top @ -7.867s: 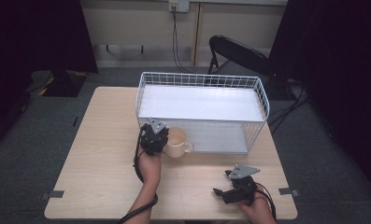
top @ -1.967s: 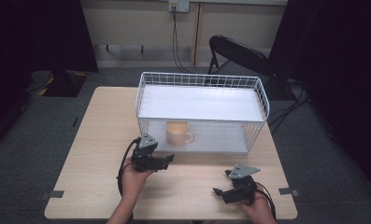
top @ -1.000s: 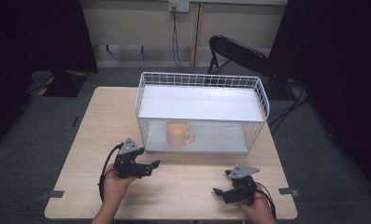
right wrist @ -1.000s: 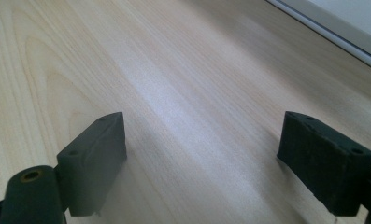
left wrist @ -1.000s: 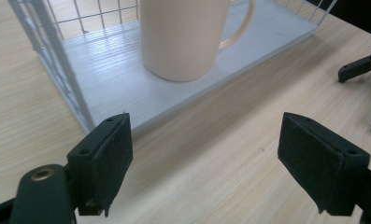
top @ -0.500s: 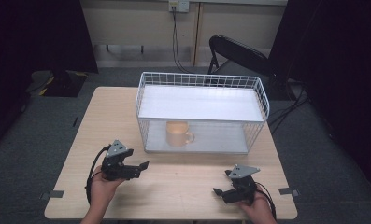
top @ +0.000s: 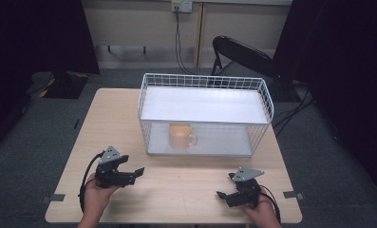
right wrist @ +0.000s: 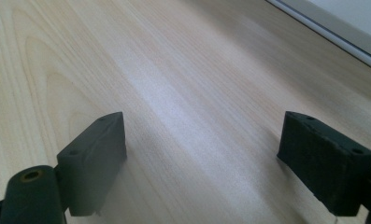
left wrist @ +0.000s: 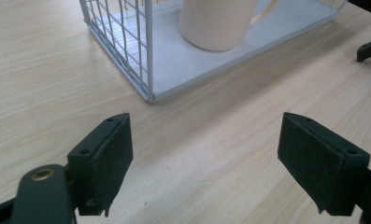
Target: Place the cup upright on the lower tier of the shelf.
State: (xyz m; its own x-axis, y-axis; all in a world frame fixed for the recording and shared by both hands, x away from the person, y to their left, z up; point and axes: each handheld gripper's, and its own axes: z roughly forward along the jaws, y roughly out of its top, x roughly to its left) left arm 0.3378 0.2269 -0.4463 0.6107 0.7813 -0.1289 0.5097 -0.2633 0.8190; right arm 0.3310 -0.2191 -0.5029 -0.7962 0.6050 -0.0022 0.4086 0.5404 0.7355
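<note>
**Mug inside the wire basket, both grippers wide apart on the table**

In the high view a white wire basket with a pale floor panel stands in the centre of the frame, on the far half of a light wooden table. A peach-coloured mug stands upright inside it, close to the near wall, its handle pointing toward the right of the frame.

The left gripper sits at lower left of the frame, held in a hand, well apart from the basket. Its jaws are spread with nothing between them; in the left gripper view bare wood fills the gap, with the basket's near corner and the mug at the top of the frame.

The right gripper lies at lower right of the high view, low over the table, well apart from the basket. In the right gripper view its jaws also stand wide, released, with plain tabletop between them.

A black chair stands behind the table.
</note>
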